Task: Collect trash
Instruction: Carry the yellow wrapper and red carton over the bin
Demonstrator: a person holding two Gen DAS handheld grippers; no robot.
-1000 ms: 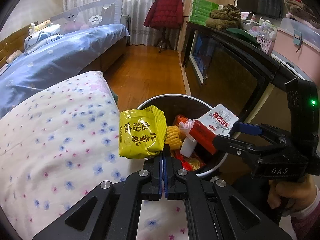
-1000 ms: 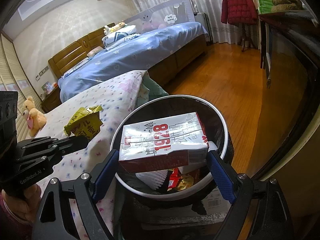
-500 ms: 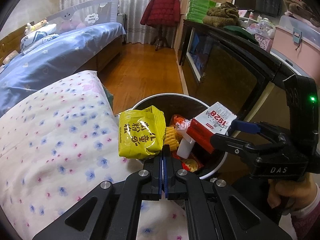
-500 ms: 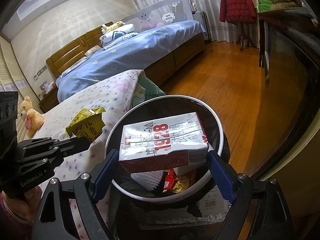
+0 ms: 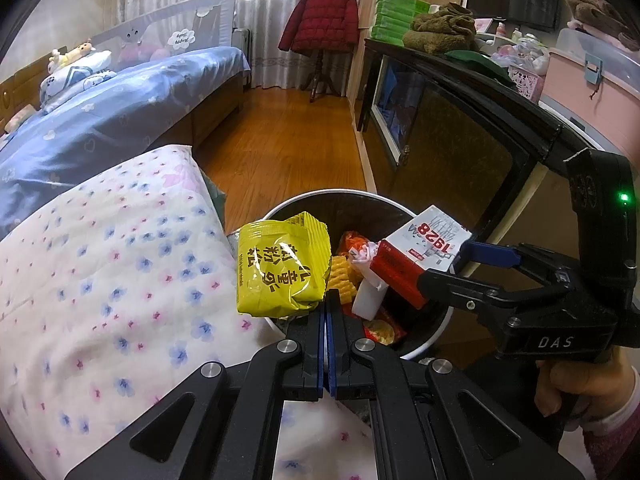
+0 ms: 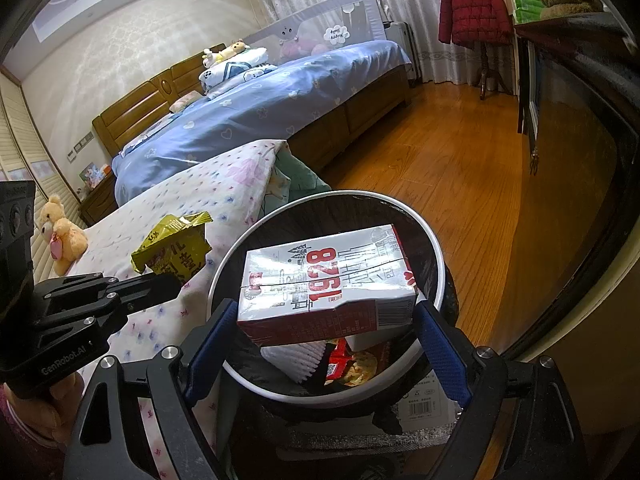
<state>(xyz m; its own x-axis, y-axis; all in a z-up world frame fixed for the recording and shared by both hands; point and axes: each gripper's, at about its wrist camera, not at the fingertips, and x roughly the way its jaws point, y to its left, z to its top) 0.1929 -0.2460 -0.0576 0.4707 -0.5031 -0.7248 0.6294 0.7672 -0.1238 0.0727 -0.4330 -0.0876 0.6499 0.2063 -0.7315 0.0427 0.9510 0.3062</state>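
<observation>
A round bin (image 5: 320, 197) with a pale rim (image 6: 437, 249) stands on the floor beside the bed, holding wrappers and a white paper cup. My left gripper (image 5: 327, 300) is shut on the lower edge of a yellow snack packet (image 5: 280, 268), which hangs at the bin's left rim over the quilt edge. In the right wrist view the packet (image 6: 176, 248) and left gripper (image 6: 168, 280) are left of the bin. My right gripper (image 6: 324, 316) grips a red and white "1928" carton (image 6: 328, 280) by its two ends, above the bin's mouth. The carton (image 5: 424, 248) also shows in the left wrist view.
A floral quilt (image 5: 100, 280) lies left of the bin, with a blue bed (image 6: 280, 108) behind it. A dark glass-fronted cabinet (image 5: 460, 152) runs along the right. Wooden floor (image 5: 288, 140) leads to a red coat on a stand (image 5: 320, 20). A teddy bear (image 6: 60, 232) sits on the quilt.
My left gripper has edged slightly toward the bin with the yellow packet. The right gripper and its carton have stayed in place.
</observation>
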